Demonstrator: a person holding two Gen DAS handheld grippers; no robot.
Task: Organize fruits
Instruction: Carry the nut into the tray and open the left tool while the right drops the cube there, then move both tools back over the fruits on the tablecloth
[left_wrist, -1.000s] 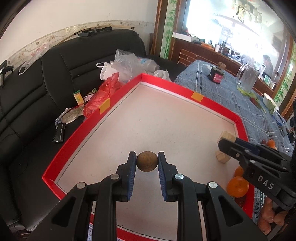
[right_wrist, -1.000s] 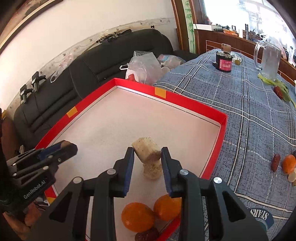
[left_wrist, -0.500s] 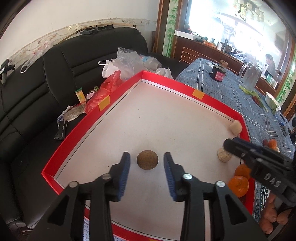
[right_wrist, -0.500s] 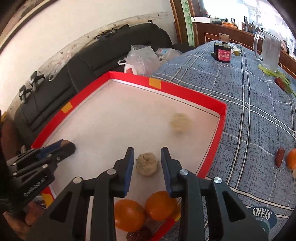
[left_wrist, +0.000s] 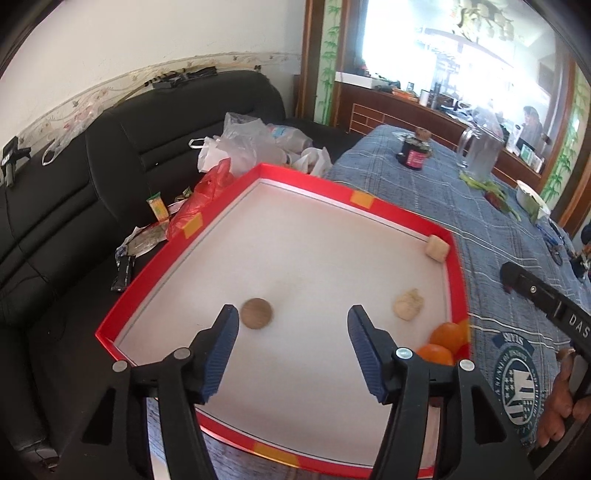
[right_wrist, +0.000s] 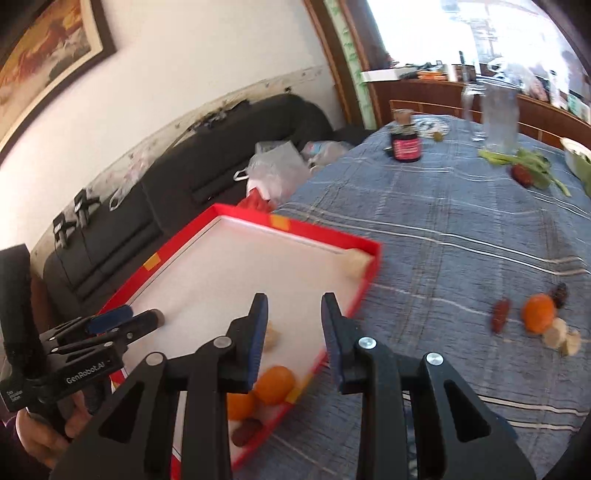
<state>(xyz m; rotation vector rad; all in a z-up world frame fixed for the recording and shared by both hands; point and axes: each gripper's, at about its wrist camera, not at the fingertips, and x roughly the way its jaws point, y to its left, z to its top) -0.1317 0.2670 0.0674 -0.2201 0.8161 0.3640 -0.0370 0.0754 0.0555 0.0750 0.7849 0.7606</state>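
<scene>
At the left, the red tray runs out toward the black sofa. I cannot tell how much of it the tabletop carries, so a hard nudge on that side could tip it.

The brown round fruit lies on the tray floor just ahead of the left tool, close to its left finger. That tool's jaws have just been opening, and no pad presses on the fruit. The fruit is round and the floor is smooth, so a brush from the near finger would probably send it rolling off along the tray.

Further right lie a pale lump and, in the far corner, a pale chunk. The oranges crowd the near right corner against the rim. Anything dropped there from a height could bounce off them and over the low wall.

The right tool hangs over the tray's right edge, its jaws narrowly apart with nothing between them. On the cloth to the right wait an orange, a dark red fruit and pale pieces, near one another. At that width the jaws look too narrow for the orange. Coming down without spreading them, it would likely knock the orange into its neighbours, and the blurred view suggests a quick hand.
</scene>
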